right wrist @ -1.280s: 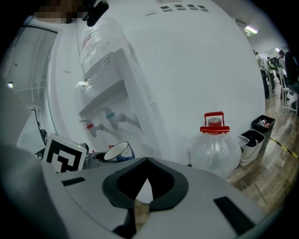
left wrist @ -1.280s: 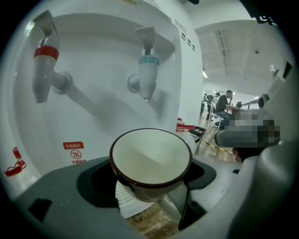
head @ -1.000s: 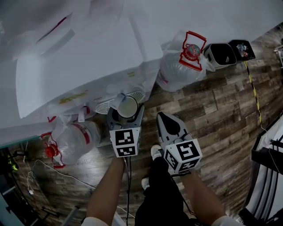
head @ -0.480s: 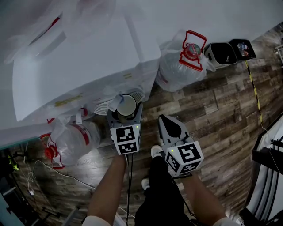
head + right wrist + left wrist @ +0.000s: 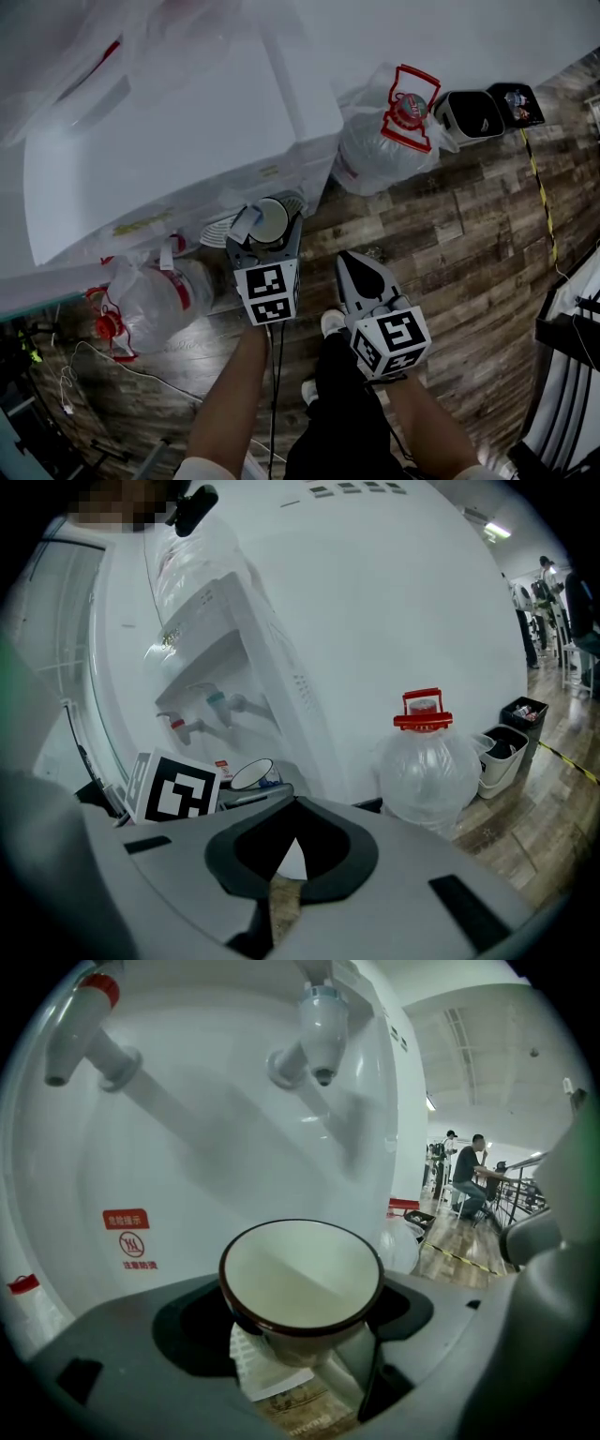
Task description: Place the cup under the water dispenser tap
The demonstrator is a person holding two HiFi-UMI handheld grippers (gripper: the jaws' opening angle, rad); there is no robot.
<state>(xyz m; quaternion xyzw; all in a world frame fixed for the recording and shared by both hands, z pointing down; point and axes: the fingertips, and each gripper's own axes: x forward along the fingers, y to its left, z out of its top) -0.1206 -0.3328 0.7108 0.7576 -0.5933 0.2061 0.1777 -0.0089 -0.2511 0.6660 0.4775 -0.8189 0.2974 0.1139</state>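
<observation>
Cup [image 5: 302,1279] in left gripper [image 5: 268,230] below blue tap [image 5: 319,1030]; water jug [image 5: 389,141] beside dispenser [image 5: 169,141]

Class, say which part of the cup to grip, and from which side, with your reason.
Grip the cup by its outer wall below the rim, from the side, as the left tool does: it stands upright, and its mouth must stay open beneath the tap.

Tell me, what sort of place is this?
Probably a shared office or workshop's water corner: a white water dispenser with a large water jug beside it, small waste bins on wood-look flooring, and people at desks farther back.
</observation>
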